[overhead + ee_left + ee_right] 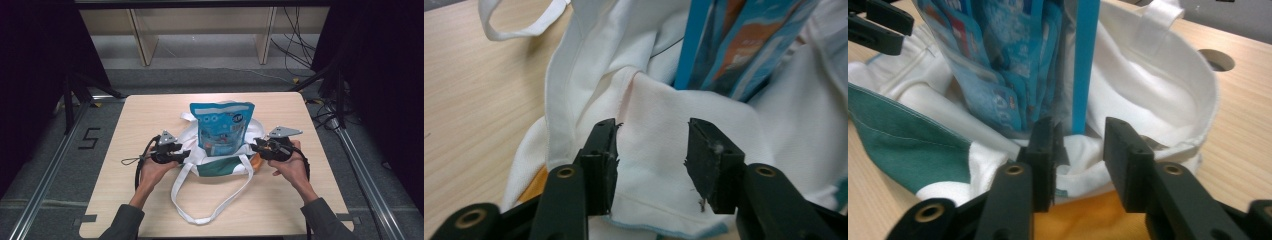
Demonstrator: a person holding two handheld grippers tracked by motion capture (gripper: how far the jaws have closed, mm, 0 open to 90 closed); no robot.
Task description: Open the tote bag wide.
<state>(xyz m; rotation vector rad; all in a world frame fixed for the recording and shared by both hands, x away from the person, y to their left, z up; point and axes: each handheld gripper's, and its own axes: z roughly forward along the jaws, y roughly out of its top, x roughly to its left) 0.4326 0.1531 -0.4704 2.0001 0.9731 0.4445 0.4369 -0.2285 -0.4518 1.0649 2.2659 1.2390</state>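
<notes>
A white tote bag (190,135) with a green panel lies on the wooden table (145,115), and a blue printed pouch (221,127) stands upright in its mouth. My left gripper (186,155) is at the bag's left edge and my right gripper (254,146) at its right edge. In the left gripper view the jaws (651,145) stand open over white cloth (654,105), with the pouch (744,45) behind. In the right gripper view the jaws (1080,145) stand open at the bag's rim (1158,95), close to the pouch (998,65). Neither pair of pads presses on the cloth.
One long white handle (200,217) loops toward the table's near edge; another handle (519,30) lies flat beyond the bag. An orange patch (1088,220) shows under the bag. A round hole (1216,59) is cut in the tabletop. Metal rails (45,175) flank the table.
</notes>
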